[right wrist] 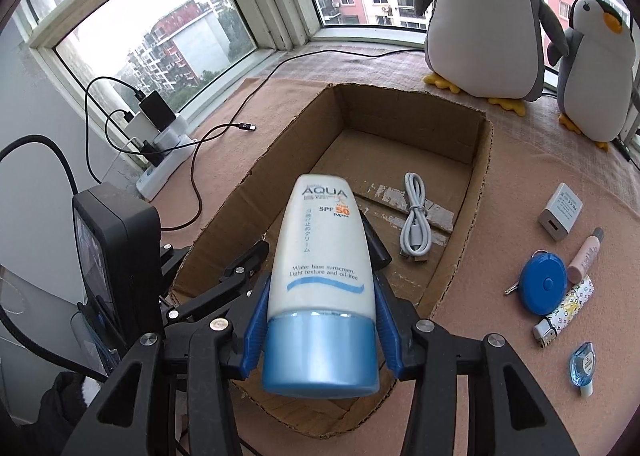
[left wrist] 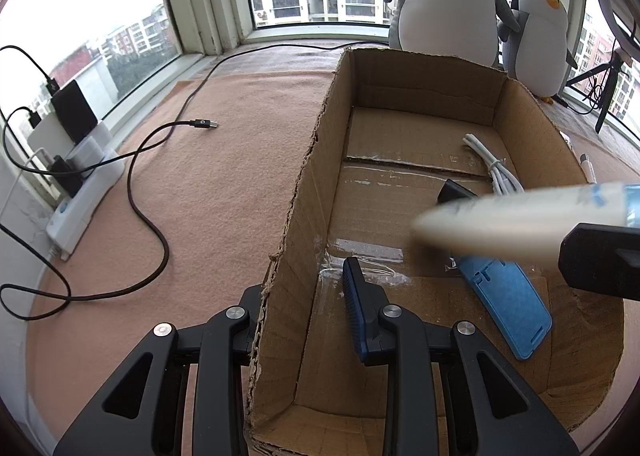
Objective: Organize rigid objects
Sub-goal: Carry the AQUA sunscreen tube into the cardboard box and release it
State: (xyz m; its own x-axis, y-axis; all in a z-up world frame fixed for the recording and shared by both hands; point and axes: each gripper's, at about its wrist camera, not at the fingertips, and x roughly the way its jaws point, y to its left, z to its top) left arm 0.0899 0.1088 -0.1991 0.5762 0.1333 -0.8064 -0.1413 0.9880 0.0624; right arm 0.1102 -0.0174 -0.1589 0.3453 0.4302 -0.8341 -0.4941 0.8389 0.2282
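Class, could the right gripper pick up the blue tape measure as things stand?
Probably not yet. The right gripper is shut on the sunscreen tube, so it is full. The tape measure lies uncovered on the cloth beside the box.

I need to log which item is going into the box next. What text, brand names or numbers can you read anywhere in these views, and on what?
On the sunscreen tube held in the right gripper:
"AQUA"
"SPF 50"
"PA" plus marks too small to read
"Water base sunscreen. Light texture and oil-free"
A column of Japanese characters: too small to give reliably.
White charger: print too small.
Pink tube: lettering blurred.
Left wrist view: nothing legible.
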